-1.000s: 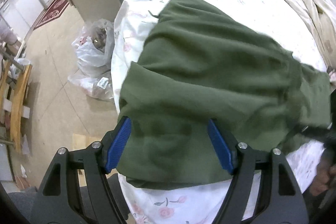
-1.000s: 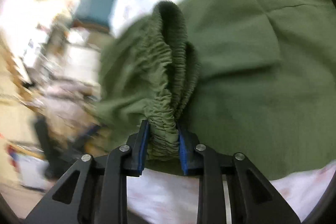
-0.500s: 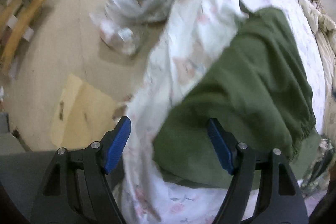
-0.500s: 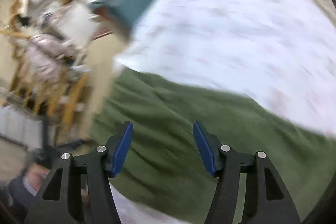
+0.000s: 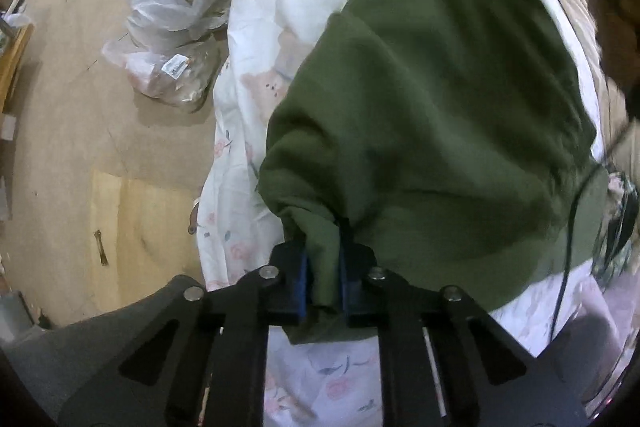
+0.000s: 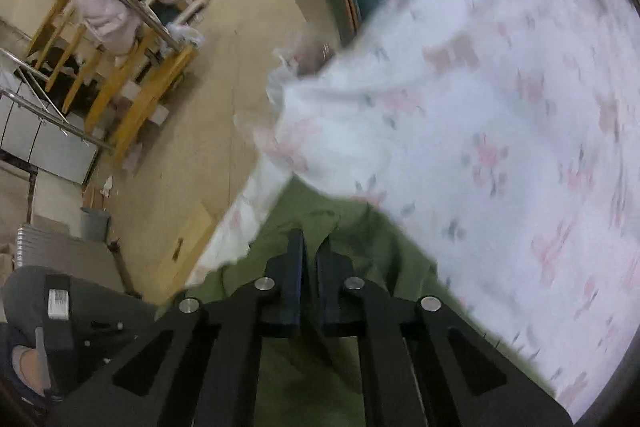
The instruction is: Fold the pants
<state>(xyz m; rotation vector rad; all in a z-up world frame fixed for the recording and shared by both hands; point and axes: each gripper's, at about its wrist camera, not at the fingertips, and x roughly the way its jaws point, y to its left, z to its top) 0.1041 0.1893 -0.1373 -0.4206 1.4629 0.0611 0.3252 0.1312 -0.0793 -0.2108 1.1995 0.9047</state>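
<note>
Floral bedsheet point(image 5: 256, 39) covers the work surface. Left gripper point(image 5: 323, 269) pinches a bunched fold of the green pants point(image 5: 440, 99), which lie spread on the sheet. Right gripper point(image 6: 309, 259) is pressed together over the pants point(image 6: 304, 367); grip unconfirmed. Beyond, floor-standing plastic bags point(image 5: 176, 7) hold indistinct items

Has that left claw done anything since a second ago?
Yes. The left gripper stood wide open over the green pants; now it is shut on a fold at their near edge, closer to the floral sheet's floor-side edge.
</note>
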